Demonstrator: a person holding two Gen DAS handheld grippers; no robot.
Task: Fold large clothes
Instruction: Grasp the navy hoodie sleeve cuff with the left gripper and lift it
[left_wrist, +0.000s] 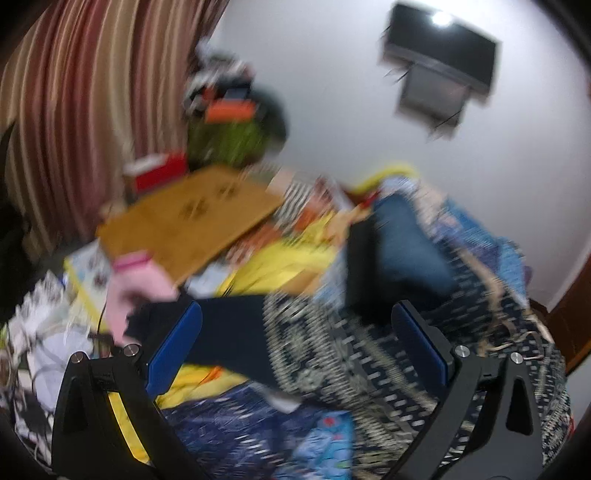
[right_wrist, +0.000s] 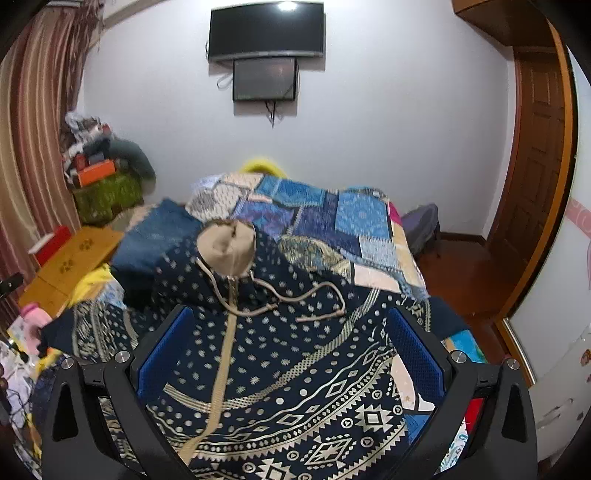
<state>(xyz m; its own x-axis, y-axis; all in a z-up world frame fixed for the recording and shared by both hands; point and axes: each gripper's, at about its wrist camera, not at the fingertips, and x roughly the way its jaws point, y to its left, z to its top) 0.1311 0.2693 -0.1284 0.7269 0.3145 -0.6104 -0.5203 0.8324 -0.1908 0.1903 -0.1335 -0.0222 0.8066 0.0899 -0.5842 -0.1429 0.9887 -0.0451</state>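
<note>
Black tongs (right_wrist: 291, 354), blue pads (right_wrist: 164, 354)

Room above the bed, clutter at its left

The patterned hoodie (right_wrist: 280, 354) covers the near bed; a folded blue garment (right_wrist: 155, 236) and wooden board (right_wrist: 74, 258) crowd the left, while the floor (right_wrist: 465, 273) on the right lies clear.

Wall-mounted TV (right_wrist: 266, 31), striped curtain (left_wrist: 74, 92)

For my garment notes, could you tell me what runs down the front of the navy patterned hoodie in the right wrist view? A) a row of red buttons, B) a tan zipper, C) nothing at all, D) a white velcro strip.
B: a tan zipper runs down the middle of the navy patterned hoodie, below the tan-lined hood and drawstrings.
</note>
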